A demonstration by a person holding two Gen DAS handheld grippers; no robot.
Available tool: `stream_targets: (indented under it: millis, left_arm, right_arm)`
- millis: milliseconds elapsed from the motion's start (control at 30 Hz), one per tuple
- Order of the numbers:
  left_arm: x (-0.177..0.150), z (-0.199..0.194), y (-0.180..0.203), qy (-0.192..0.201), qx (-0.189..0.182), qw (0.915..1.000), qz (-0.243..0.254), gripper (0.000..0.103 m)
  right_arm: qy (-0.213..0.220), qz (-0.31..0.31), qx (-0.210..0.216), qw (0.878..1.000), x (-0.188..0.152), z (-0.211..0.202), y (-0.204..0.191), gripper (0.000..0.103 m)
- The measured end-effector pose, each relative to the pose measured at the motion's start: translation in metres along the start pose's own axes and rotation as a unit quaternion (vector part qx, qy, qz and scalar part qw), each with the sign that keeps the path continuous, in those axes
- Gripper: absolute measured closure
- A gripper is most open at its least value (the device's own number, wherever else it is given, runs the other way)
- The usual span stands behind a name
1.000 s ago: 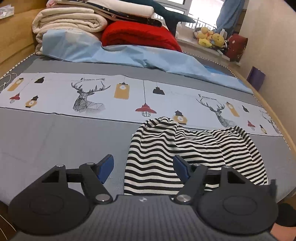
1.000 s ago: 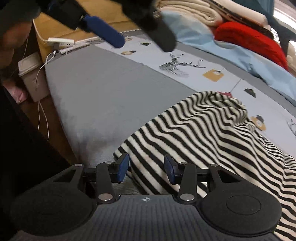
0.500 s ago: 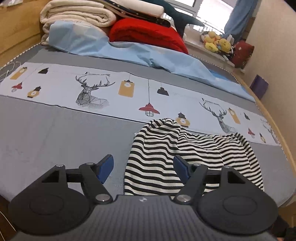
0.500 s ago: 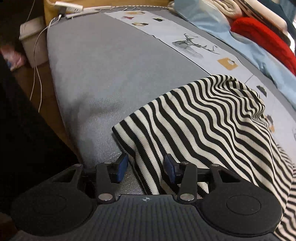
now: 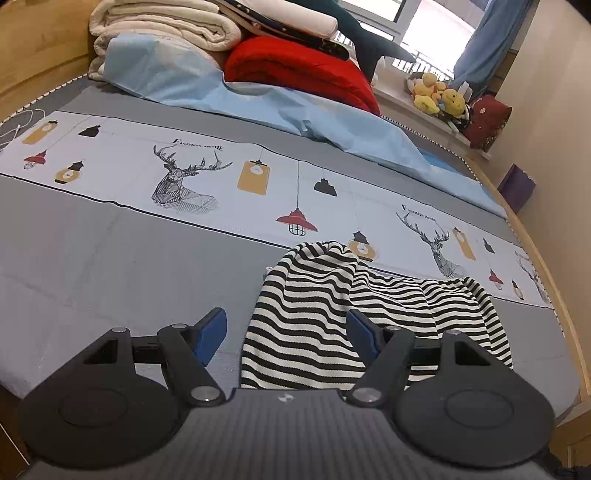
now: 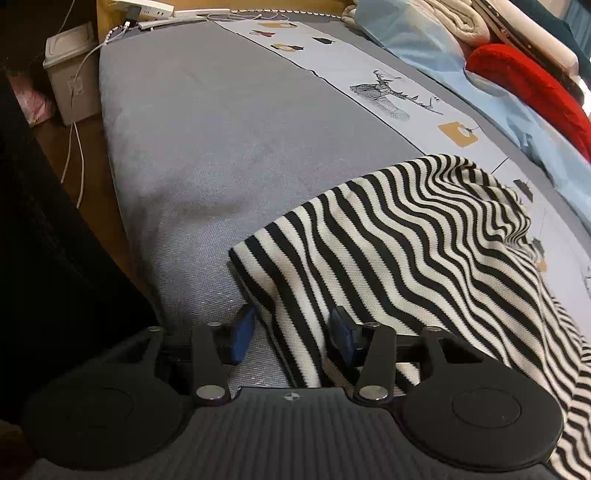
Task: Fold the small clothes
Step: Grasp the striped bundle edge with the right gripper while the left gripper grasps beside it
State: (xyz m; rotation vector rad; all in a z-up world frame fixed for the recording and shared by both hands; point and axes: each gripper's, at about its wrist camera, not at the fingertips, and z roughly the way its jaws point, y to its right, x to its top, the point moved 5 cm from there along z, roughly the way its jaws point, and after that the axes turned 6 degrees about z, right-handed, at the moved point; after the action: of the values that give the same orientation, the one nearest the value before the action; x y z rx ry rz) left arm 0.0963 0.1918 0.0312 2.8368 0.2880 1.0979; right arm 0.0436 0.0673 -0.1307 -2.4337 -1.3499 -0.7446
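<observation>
A: Lying rumpled on the grey bed (image 5: 92,266) near its front edge is the striped garment (image 5: 310,325), black and white. We are seeing one end bunched into a raised fold against the printed band (image 5: 155,173) of deer and lanterns.

B: Confirmed. We are holding the left gripper (image 5: 288,332) above the near hem. Its jaws are standing wide apart, with the cloth's left portion showing in the gap between them and nothing being pinched.

A: We are positioning the right gripper (image 6: 291,334) at the garment's corner (image 6: 240,258). Its jaws are standing at a narrower spread, not closed. The striped edge is running between the blue pads (image 6: 242,332); whether either pad is touching the cloth, we cannot tell.

B: Behind the garment, a light blue sheet (image 5: 258,107), a red quilt (image 5: 303,74) and cream blankets (image 5: 166,26) are piling up along the far side of the bed.

A: In the right wrist view, a white cable (image 6: 74,147) is hanging off the bed's corner beside a pale bin (image 6: 70,74) on the floor.
</observation>
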Motion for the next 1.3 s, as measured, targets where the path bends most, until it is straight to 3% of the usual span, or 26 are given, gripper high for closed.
stream_targets:
  millis: [267, 500, 767, 867, 933, 1000, 1033, 1133, 1300]
  left_arm:
    - [0.0, 0.0, 0.0, -0.001, -0.001, 1.0, -0.002, 0.027]
    - [0.001, 0.005, -0.004, -0.008, -0.002, 0.9999, -0.009, 0.027]
    - [0.001, 0.039, -0.014, -0.062, -0.034, 0.9946, -0.077, 0.019]
    - [-0.002, 0.058, -0.018, -0.076, -0.101, 0.9793, -0.158, 0.017]
    - [-0.007, 0.076, -0.023, -0.084, -0.154, 0.9563, -0.234, 0.017]
    - [-0.014, 0.097, -0.026, -0.113, -0.165, 0.9374, -0.285, 0.017]
    - [-0.015, 0.106, -0.027, -0.125, -0.152, 0.9354, -0.294, 0.017]
    - [-0.012, 0.127, -0.024, -0.145, -0.118, 0.9409, -0.282, 0.017]
    - [-0.012, 0.168, -0.006, -0.195, -0.125, 0.9382, -0.257, 0.017]
  right_arm:
    - [0.0, -0.001, 0.003, 1.0, 0.002, 0.002, -0.001, 0.047]
    - [0.008, 0.026, -0.008, 1.0, 0.006, 0.0, 0.014, 0.088]
    - [0.076, 0.125, 0.031, 0.989, 0.015, -0.044, 0.051, 0.091]
    - [0.097, 0.148, 0.039, 0.983, 0.015, -0.06, 0.064, 0.092]
    - [0.109, 0.16, 0.042, 0.98, 0.015, -0.068, 0.07, 0.092]
    - [0.119, 0.171, 0.047, 0.977, 0.013, -0.077, 0.077, 0.092]
    - [0.123, 0.176, 0.048, 0.976, 0.012, -0.081, 0.08, 0.092]
    - [0.132, 0.185, 0.051, 0.972, 0.008, -0.09, 0.088, 0.092]
    - [0.149, 0.198, 0.054, 0.967, 0.002, -0.108, 0.104, 0.092]
